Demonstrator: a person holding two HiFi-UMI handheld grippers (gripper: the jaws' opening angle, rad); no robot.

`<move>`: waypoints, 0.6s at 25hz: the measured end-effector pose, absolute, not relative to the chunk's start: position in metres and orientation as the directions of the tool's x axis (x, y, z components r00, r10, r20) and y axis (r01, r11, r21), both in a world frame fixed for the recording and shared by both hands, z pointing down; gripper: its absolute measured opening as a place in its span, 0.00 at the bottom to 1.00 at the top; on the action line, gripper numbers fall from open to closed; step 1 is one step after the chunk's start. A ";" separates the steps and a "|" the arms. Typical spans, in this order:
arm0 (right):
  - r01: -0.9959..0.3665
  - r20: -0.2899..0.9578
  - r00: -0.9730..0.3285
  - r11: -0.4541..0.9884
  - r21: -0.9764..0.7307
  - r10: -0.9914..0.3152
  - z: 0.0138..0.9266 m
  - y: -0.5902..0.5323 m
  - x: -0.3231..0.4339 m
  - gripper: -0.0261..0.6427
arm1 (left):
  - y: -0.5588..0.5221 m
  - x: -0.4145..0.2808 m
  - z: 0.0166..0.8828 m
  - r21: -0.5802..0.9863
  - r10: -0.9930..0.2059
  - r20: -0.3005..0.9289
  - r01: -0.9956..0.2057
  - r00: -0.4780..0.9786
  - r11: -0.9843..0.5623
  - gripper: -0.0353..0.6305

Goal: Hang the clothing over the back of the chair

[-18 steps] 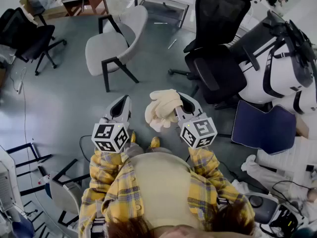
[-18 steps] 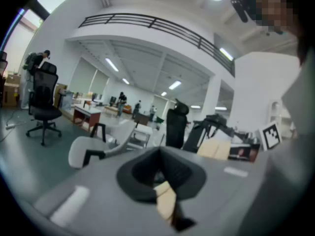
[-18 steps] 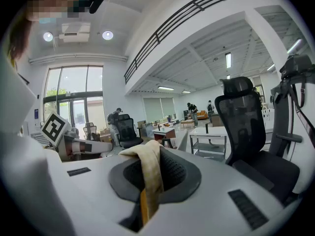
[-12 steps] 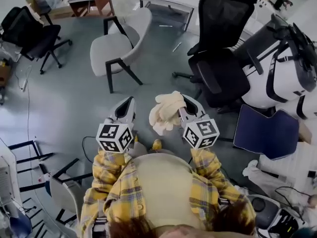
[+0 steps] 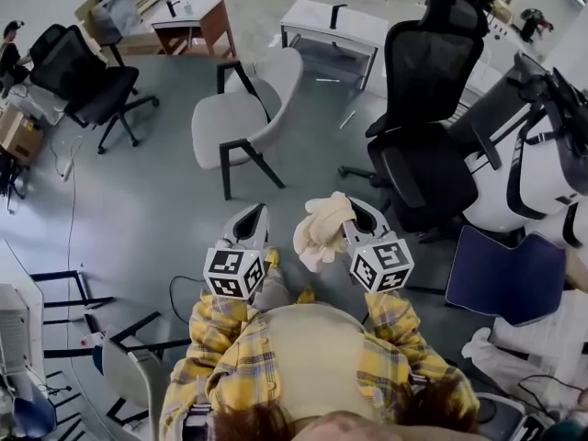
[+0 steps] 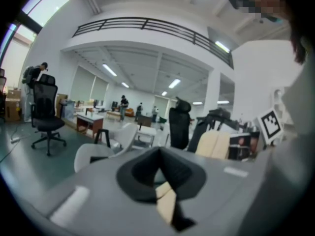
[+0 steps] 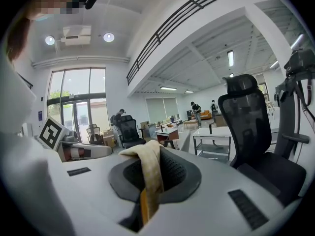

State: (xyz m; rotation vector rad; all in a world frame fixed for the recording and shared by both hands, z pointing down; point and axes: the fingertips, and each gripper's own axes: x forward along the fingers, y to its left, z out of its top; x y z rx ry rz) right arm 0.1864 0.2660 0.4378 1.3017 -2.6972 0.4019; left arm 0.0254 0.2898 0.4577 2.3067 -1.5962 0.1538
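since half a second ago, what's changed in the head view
The whole view has shifted: the grey shell chair now sits lower and further right in frame, with more of the far room showing. Nothing was grasped or released. The right tongs stay shut on the bunched cream clothing; the left tongs stay shut, empty.

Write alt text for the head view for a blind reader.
From above, a person in a yellow plaid shirt holds two grippers: the right gripper is shut on a bunched cream garment, the left gripper shut and empty. A grey chair stands ahead.

Yellow plaid shirt (image 5: 218, 367) over a cream top (image 5: 303, 352).
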 end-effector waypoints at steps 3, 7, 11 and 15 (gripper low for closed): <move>-0.773 0.211 -0.635 0.608 -0.182 -0.743 0.432 0.254 0.171 0.08 | 0.277 0.014 0.458 0.205 -0.892 0.267 -0.926 0.364 -0.317 0.06; -0.754 0.197 -0.657 0.638 -0.157 -0.727 0.419 0.234 0.143 0.08 | 0.249 -0.002 0.453 0.186 -0.897 0.245 -0.926 0.368 -0.329 0.06; -0.736 0.196 -0.676 0.665 -0.125 -0.710 0.406 0.211 0.122 0.08 | 0.214 -0.008 0.444 0.181 -0.892 0.216 -0.914 0.398 -0.364 0.06; -0.726 0.191 -0.685 0.679 -0.109 -0.703 0.396 0.188 0.101 0.08 | 0.188 -0.020 0.437 0.159 -0.888 0.199 -0.908 0.414 -0.387 0.06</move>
